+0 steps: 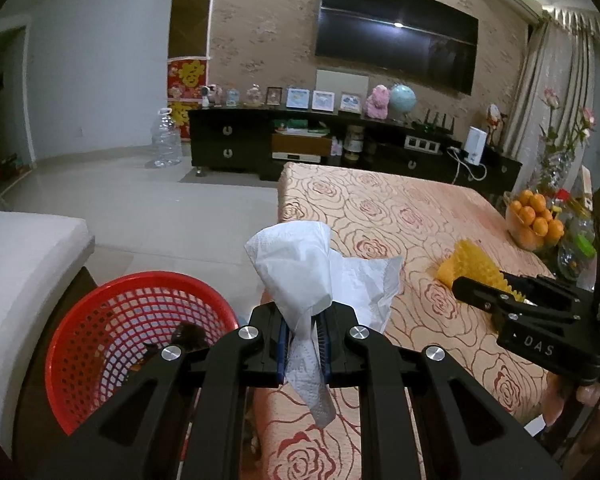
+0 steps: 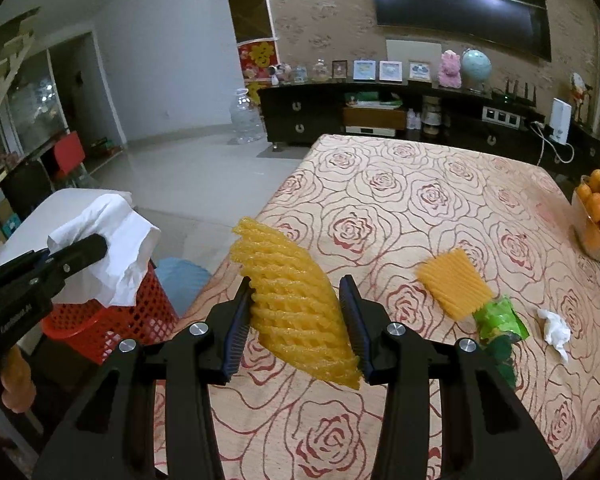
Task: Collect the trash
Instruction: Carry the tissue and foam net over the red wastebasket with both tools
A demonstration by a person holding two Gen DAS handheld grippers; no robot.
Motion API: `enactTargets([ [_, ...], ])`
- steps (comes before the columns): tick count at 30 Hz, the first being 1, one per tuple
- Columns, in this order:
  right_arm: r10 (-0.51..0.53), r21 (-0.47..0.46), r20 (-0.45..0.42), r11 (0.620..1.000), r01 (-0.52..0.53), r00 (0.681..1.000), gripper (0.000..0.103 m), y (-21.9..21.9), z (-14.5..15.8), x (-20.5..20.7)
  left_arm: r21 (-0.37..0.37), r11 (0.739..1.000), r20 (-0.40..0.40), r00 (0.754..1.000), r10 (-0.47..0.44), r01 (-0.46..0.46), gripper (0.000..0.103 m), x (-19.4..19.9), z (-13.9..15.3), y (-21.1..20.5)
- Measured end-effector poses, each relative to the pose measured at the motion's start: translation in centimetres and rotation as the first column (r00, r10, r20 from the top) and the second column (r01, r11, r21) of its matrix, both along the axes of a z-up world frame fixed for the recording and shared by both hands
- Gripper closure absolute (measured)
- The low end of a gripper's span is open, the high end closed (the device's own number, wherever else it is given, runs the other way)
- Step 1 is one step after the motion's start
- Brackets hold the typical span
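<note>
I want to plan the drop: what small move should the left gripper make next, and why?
Probably shift left over the basket and open. The left gripper is shut on the tissue, which hangs beside the basket's rim, not above its opening.

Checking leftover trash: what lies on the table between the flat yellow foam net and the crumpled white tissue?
In the right wrist view, a green wrapper lies between the flat yellow foam net and the crumpled white tissue.

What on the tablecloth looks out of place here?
Loose litter on the tablecloth: a yellow foam net, a green wrapper touching it, and a crumpled tissue nearby. Nothing looks spilled or broken.
</note>
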State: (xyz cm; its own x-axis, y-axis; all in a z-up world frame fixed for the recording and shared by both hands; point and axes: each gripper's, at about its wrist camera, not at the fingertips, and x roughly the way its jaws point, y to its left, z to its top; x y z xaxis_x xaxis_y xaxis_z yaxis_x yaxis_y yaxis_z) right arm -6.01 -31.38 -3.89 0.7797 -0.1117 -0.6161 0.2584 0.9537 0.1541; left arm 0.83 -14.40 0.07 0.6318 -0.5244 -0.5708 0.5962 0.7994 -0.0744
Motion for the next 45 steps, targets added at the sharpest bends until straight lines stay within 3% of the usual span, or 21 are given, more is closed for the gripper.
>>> enactTargets([
  [24,0.146,-0.027,0.013,0.989,-0.145,0.989,0.061,6.3,1.2,4.2,0.001,0.987,0.02,0.986,0.163,-0.163,0.092,2.4,0.9,5.6],
  [40,0.313,-0.061,0.031,0.948,-0.311,0.949,0.061,12.4,4.6,9.5,-0.007,0.944,0.017,0.944,0.33,-0.33,0.091,5.1,1.7,10.6],
  [45,0.358,-0.041,0.022,0.933,-0.357,0.934,0.061,13.6,3.4,10.3,0.045,0.931,0.018,0.932,0.363,-0.363,0.091,6.0,0.7,10.7],
])
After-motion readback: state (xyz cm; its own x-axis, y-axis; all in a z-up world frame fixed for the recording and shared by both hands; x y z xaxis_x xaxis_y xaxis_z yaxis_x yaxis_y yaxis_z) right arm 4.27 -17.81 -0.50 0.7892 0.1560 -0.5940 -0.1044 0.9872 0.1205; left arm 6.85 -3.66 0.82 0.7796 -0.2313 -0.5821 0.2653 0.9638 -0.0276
